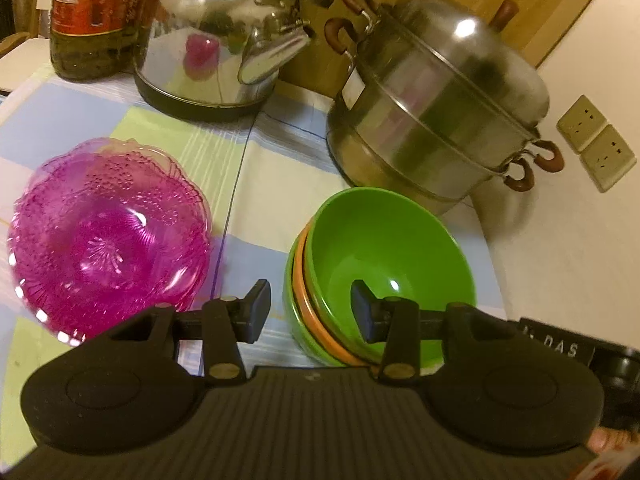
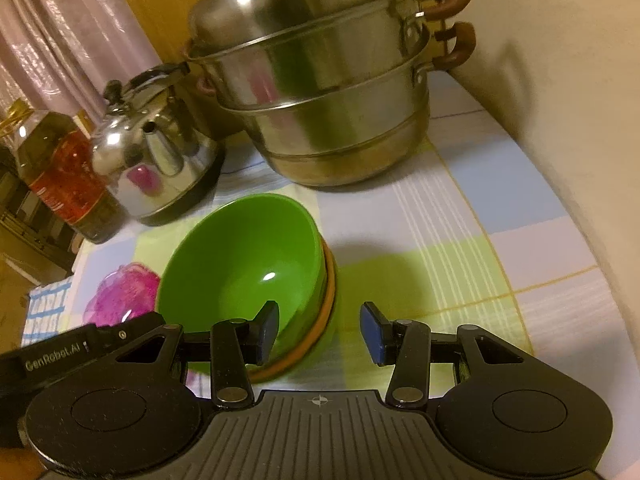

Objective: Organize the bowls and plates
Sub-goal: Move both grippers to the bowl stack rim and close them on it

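While both of my tools hang over the checked tablecloth (image 2: 460, 216), the stack of bowls (image 1: 384, 264) sits just ahead, between them. My left gripper (image 1: 311, 312) is spread wide, one finger over the stack's rim; my right gripper (image 2: 319, 330) is spread too, its left finger over the opposite rim. Neither holds anything. Smooth glossy green bowls sandwich an orange one. Beside the stack lies a pink plate (image 1: 108, 236), clear, patterned and scalloped. Behind the stack stands a steel steamer pot (image 1: 440, 104).
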`<action>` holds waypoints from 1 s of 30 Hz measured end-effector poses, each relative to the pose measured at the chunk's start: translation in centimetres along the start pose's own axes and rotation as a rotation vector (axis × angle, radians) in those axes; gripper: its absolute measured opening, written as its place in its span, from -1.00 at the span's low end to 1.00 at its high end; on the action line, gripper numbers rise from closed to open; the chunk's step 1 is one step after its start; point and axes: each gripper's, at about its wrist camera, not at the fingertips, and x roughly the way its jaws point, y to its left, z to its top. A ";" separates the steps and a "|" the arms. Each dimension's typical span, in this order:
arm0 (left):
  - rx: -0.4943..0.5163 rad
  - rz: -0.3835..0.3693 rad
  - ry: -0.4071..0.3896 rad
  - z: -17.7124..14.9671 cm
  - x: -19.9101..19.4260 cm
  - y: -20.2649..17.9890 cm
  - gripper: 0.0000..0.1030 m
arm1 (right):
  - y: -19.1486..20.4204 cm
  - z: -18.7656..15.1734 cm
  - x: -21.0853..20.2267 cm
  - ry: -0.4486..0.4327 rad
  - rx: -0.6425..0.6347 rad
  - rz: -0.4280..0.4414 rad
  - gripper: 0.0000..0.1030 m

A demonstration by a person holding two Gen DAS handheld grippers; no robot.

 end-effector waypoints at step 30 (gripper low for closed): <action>0.056 0.011 0.134 1.2 6.6 0.1 -0.52 | -1.4 1.9 7.6 0.140 0.042 -0.012 -0.47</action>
